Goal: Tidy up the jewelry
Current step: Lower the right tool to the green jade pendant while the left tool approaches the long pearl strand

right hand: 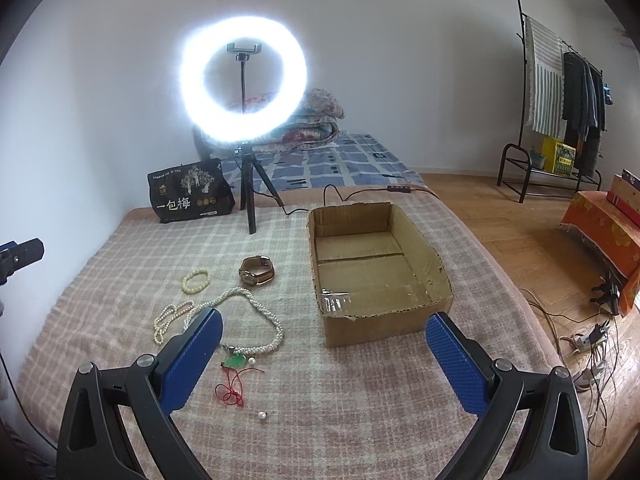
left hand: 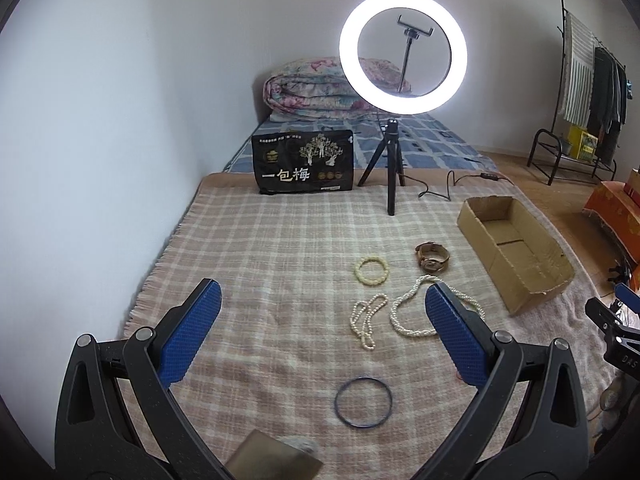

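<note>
Jewelry lies on a plaid blanket (left hand: 280, 240): a dark blue bangle (left hand: 363, 401), a thin pearl strand (left hand: 366, 320), a thick pearl necklace (left hand: 404, 312), a yellow bead bracelet (left hand: 372, 271) and a brown watch (left hand: 432, 258). An empty cardboard box (left hand: 516, 248) stands to the right. My left gripper (left hand: 322, 316) is open and empty above the blanket, the bangle below it. In the right wrist view, my right gripper (right hand: 324, 344) is open and empty, near the box (right hand: 376, 276). A green pendant on red cord (right hand: 236, 364), a loose pearl (right hand: 262, 416), the necklace (right hand: 256, 320) and the watch (right hand: 257, 270) lie left of it.
A lit ring light on a tripod (left hand: 402, 52) and a black snack bag (left hand: 304, 162) stand at the blanket's far edge. A cable (left hand: 448, 188) runs behind the box. A folded quilt (left hand: 316, 88) lies beyond. A clothes rack (right hand: 560, 100) and floor cables (right hand: 588, 344) are at the right.
</note>
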Available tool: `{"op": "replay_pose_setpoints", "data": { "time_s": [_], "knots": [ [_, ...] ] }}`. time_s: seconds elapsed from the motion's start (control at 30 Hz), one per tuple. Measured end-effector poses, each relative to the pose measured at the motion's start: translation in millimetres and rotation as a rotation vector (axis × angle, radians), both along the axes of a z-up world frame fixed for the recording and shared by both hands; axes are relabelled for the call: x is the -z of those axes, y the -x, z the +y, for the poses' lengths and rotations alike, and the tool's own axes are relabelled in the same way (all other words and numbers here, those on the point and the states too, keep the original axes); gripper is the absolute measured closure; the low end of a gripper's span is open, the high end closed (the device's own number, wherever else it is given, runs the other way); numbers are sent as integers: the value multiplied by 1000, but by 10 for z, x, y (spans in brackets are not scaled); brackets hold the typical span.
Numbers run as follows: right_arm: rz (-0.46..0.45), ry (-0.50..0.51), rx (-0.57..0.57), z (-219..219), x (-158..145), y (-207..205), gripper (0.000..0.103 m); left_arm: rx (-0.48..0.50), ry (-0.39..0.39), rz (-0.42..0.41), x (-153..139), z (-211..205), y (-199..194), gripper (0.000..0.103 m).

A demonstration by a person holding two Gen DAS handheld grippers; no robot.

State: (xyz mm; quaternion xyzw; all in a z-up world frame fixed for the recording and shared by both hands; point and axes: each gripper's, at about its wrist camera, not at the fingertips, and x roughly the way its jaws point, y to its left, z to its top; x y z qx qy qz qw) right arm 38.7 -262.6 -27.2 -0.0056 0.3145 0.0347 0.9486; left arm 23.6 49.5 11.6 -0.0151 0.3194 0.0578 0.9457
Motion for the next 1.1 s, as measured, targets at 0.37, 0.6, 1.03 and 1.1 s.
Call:
{"op": "replay_pose_setpoints", "data": {
  "time_s": [0.37,0.6,1.03,1.1],
  "knots": [
    [50,43,-97,125,243,-160,3,-6,34,39,120,389,-302,0],
    [152,39,-191,242,464,-274,10,31,99,99,337,468,-482,11],
    [367,-12,-339,591,932,-459,20,127,224,319,918,305,-958,32],
    [387,-23,-338,599,967,-480,21,144,242,375,1052,239,-1024,39]
  ]
}}
